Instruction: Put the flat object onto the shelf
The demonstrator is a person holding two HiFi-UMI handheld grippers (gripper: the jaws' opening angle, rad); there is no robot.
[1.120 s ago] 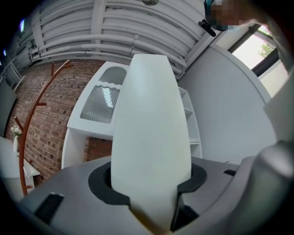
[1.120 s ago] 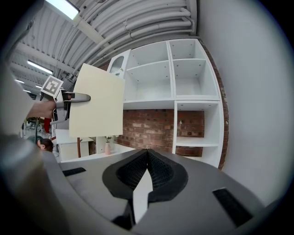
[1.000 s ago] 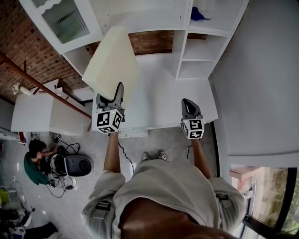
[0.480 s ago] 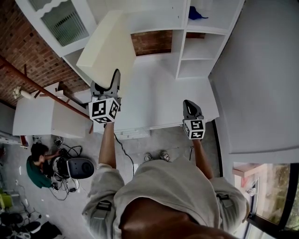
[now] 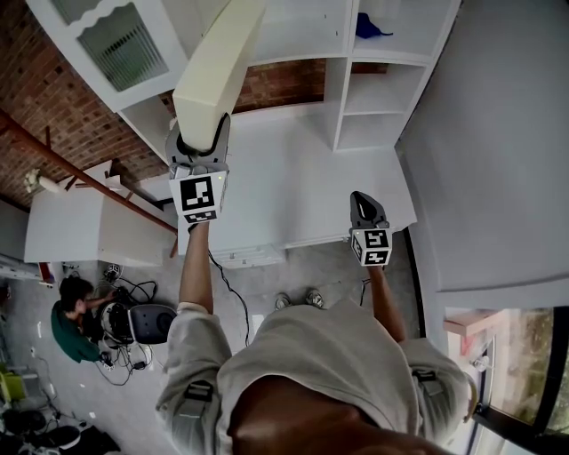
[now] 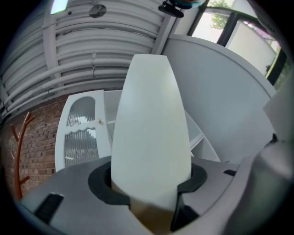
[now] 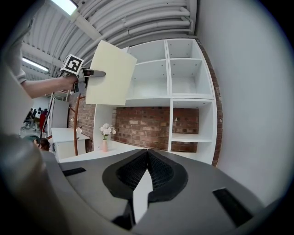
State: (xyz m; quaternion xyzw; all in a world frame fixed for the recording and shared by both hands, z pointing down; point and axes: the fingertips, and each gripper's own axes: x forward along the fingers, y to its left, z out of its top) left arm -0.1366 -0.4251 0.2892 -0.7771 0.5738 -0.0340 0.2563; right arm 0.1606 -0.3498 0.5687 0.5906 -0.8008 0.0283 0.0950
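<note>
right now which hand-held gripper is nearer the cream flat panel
Left. The left hand-held gripper clamps the panel by its edge; the right hand-held gripper sits well apart, empty.

Shelf unit [image 7: 169,98]: white, open compartments; a blue thing [image 5: 369,27] sits high on it.
Counter [image 5: 293,187]: white; a flower vase [image 7: 105,145] stands on it.

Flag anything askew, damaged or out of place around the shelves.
Nothing is damaged or spilled. The one oddity is the flat cream panel: the left tool grips it by one end, in mid-air before the white shelf unit, not resting on any shelf. The right tool is shut and empty.
</note>
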